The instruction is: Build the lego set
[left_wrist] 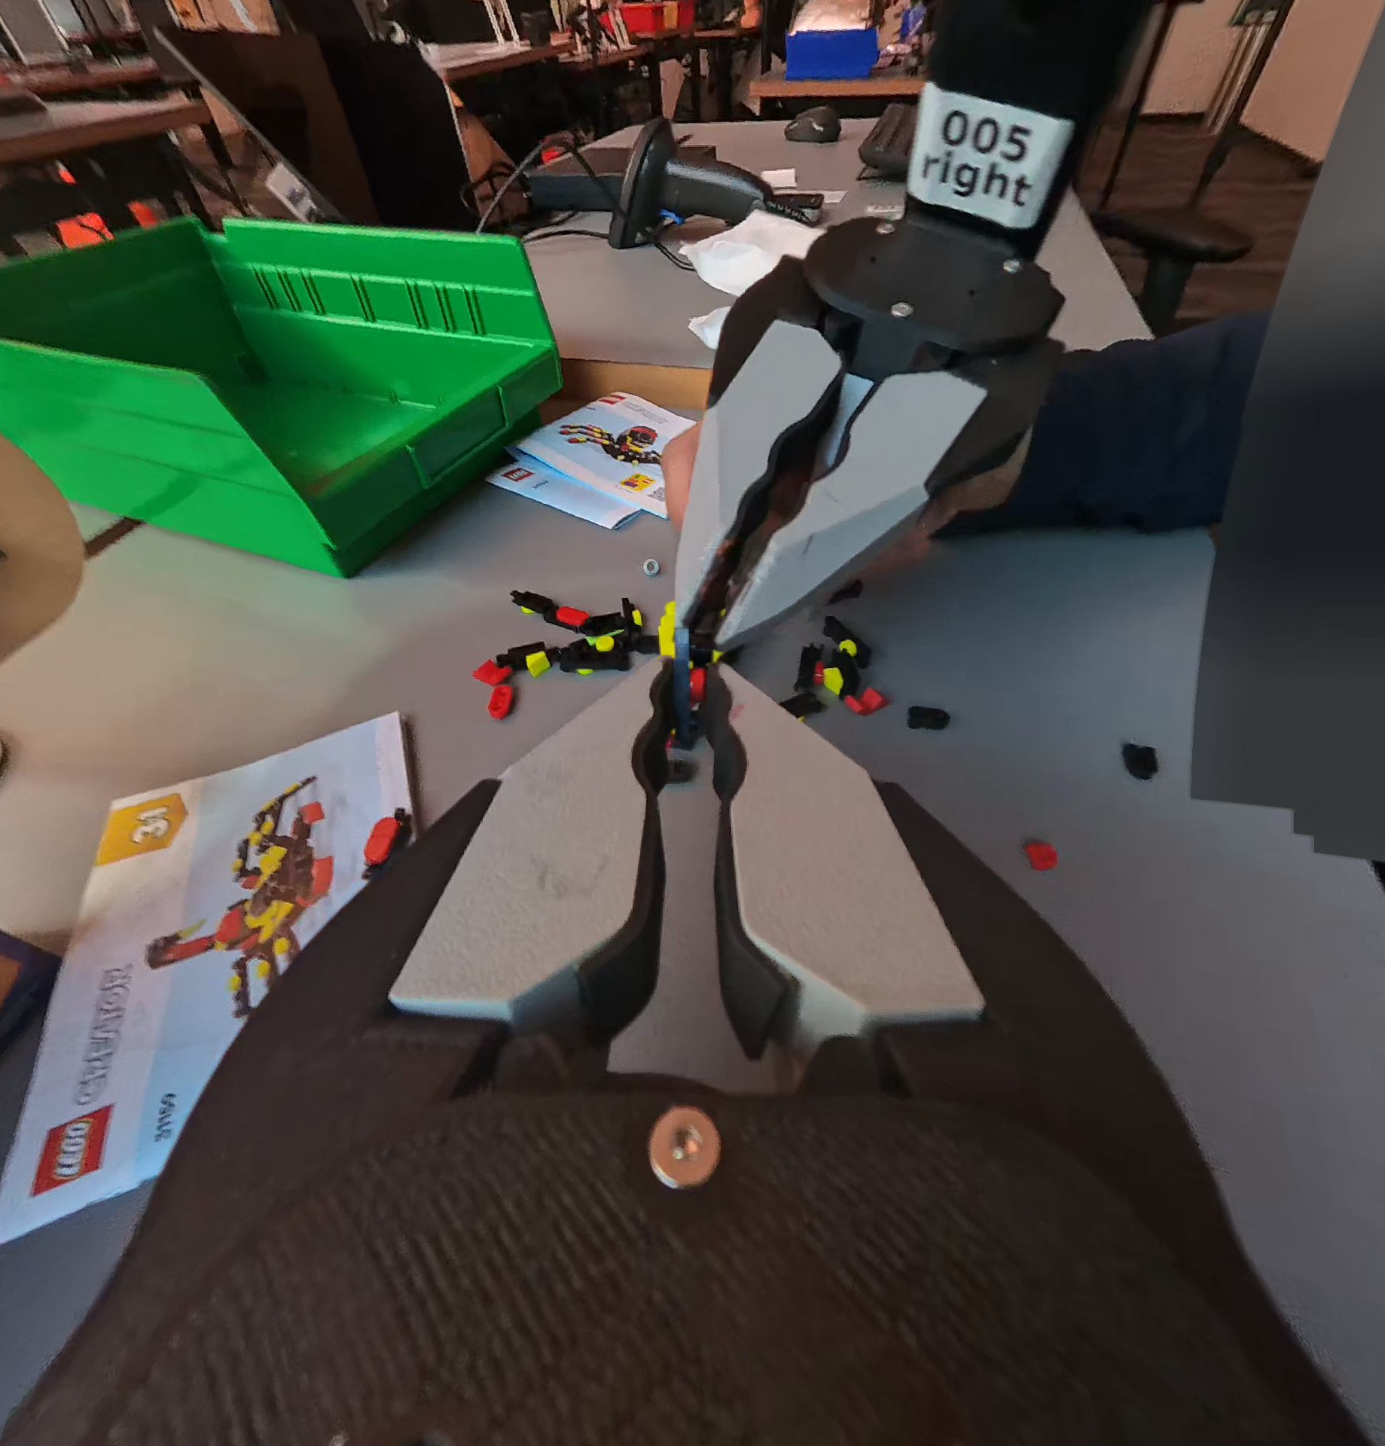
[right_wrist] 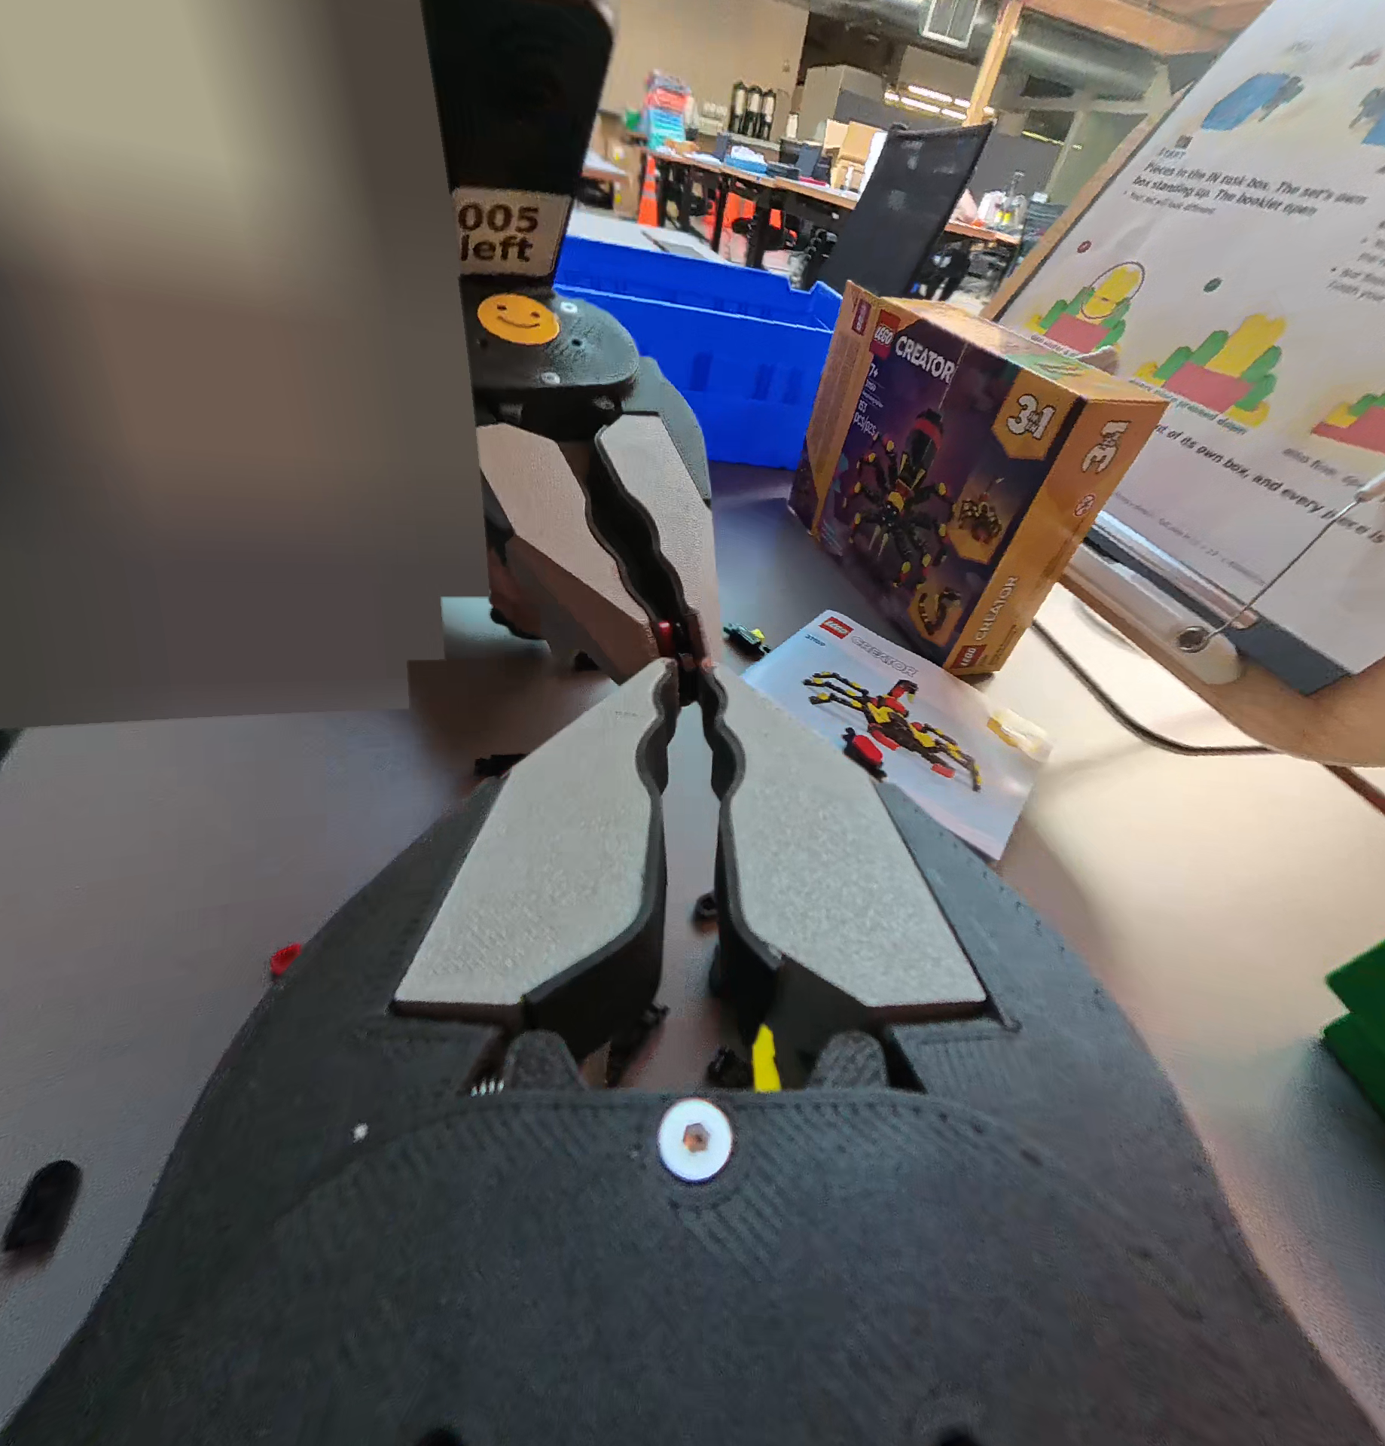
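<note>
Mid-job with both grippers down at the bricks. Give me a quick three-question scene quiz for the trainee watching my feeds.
1. True or false: in the left wrist view, the green bin sits to the right of the loose bricks.
2. Which colour is the thin piece between the pads of the left gripper? A blue, B green, C white.
3. Fill in: in the right wrist view, the toy box stands upright just beyond the ___ lying flat on the table.

Key: 1 false, the bin is to their left. 2 A. 3 booklet.
</note>
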`<state>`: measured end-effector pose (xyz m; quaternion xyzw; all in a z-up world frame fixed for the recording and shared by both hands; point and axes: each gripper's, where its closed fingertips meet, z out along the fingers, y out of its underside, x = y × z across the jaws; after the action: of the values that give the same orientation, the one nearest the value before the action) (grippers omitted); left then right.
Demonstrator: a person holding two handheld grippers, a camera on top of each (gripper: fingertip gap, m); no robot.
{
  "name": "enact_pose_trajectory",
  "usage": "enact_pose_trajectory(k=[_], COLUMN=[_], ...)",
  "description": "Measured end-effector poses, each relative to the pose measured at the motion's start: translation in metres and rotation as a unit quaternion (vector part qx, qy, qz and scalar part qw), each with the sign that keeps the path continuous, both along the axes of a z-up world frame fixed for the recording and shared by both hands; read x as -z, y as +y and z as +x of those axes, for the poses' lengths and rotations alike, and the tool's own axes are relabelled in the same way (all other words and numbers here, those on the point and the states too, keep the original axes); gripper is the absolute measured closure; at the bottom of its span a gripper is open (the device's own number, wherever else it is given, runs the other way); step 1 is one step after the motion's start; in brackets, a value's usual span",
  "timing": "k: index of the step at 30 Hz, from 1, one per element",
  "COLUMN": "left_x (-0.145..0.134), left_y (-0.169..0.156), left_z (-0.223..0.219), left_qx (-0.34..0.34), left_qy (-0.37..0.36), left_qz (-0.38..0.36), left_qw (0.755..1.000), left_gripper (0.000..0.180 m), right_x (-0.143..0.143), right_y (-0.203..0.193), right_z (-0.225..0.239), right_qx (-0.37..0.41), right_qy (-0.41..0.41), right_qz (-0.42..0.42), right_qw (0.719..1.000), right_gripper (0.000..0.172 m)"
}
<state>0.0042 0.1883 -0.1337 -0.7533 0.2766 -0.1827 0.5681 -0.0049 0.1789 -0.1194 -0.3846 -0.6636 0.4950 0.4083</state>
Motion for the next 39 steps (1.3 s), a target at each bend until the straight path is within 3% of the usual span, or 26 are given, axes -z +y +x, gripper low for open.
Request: enact_pose_trajectory(k=[7, 16, 23, 26, 28, 30, 33, 39], left_x=[-0.015, -0.006, 0.002, -0.021, -0.019, -0.014, -0.003, 0.039], left_y=[-0.004, 0.003, 0.012, 0.021, 0.016, 0.012, 0.014, 0.005], left_z=[0.008, 0.004, -0.007, -0.04, -0.041, -0.035, -0.035, -0.012], left_qx=[0.004, -0.03, -0.08, -0.174, -0.149, -0.118, -0.115, -0.039], left_qy=[0.055, 0.163, 0.265, 0.318, 0.263, 0.223, 0.266, 0.329], left_qz=[0.098, 0.14, 0.162, 0.202, 0.172, 0.152, 0.14, 0.08], left_qw=[0.994, 0.976, 0.947, 0.91, 0.938, 0.955, 0.947, 0.94], left_gripper=[0.177, 0.177, 0.176, 0.177, 0.177, 0.177, 0.177, 0.177], right_x=[-0.009, 0.001, 0.012, 0.024, 0.029, 0.013, 0.009, 0.053], right_y=[-0.004, -0.001, 0.007, -0.014, 0.001, 0.018, 0.017, 0.009], right_z=[0.007, 0.005, 0.002, 0.01, 0.003, 0.0, 0.007, 0.014], right_qx=[-0.028, -0.02, 0.001, -0.057, -0.002, 0.046, 0.027, -0.014], right_qy=[0.007, -0.032, -0.087, -0.136, -0.119, -0.071, -0.057, -0.142], right_qz=[-0.019, -0.027, -0.012, -0.038, 0.045, 0.077, 0.068, 0.129], right_qw=[0.999, 0.999, 0.996, 0.988, 0.992, 0.993, 0.996, 0.981], right_gripper=[0.168, 0.166, 0.17, 0.171, 0.17, 0.169, 0.17, 0.17])
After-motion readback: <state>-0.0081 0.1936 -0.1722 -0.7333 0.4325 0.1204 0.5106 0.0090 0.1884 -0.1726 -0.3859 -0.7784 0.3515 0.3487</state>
